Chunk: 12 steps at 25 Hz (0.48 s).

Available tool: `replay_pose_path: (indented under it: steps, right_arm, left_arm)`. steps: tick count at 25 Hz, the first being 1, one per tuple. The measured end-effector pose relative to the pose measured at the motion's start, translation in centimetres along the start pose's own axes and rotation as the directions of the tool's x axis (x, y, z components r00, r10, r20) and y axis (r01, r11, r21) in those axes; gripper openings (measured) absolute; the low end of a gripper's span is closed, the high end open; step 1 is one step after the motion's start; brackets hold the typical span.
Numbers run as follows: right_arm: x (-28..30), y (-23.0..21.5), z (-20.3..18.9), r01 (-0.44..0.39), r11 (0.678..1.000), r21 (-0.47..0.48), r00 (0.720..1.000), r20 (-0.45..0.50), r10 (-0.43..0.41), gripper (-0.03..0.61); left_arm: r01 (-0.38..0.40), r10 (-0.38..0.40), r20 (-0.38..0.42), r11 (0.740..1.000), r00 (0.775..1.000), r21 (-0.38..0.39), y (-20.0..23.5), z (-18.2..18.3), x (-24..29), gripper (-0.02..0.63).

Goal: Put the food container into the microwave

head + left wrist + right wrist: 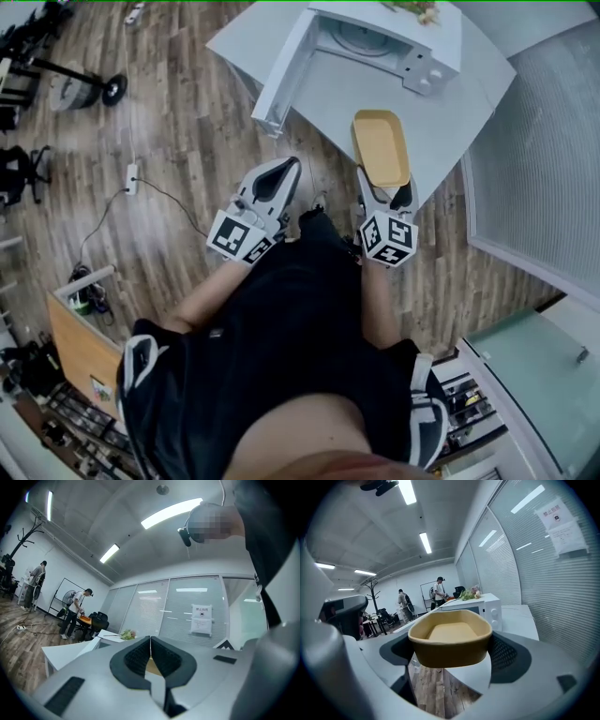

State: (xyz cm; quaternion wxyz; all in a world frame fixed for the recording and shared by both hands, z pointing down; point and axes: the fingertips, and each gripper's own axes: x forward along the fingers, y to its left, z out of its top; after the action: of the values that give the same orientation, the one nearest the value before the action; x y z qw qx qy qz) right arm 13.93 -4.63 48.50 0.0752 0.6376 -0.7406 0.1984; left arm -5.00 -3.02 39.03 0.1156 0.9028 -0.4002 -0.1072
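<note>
The food container (380,145) is a shallow yellow tub, empty inside, and it hangs over the near edge of the white table (450,122). My right gripper (385,190) is shut on its near end. In the right gripper view the container (451,641) fills the space between the pads. The white microwave (375,42) stands at the table's far side with its door (281,73) swung open to the left and the turntable showing. The microwave (480,609) lies straight beyond the tub. My left gripper (281,171) hovers beside the table edge, shut and empty (150,651).
A green plant (410,8) lies on top of the microwave. A glass partition with blinds (544,159) runs along the right. Cables and a power strip (132,176) lie on the wood floor at the left. People (75,611) stand at desks far off.
</note>
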Motion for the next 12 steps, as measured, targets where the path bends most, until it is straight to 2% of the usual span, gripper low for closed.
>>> replay_pose_path:
  steps: [6, 12]
  right_arm:
    - [7.4, -3.8, 2.4, -0.024, 0.999, -0.042, 1.000, -0.022, 0.023, 0.497]
    - [15.6, -5.7, 2.5, -0.017, 0.998, -0.065, 0.998, -0.055, 0.013, 0.497]
  left_arm:
    - [-0.034, 0.034, 0.016, 0.999, 0.999, 0.007, 1.1, 0.6, 6.6, 0.025]
    - [-0.046, 0.046, 0.030, 0.999, 0.998, 0.005, 3.6, 0.5, 11.5, 0.025]
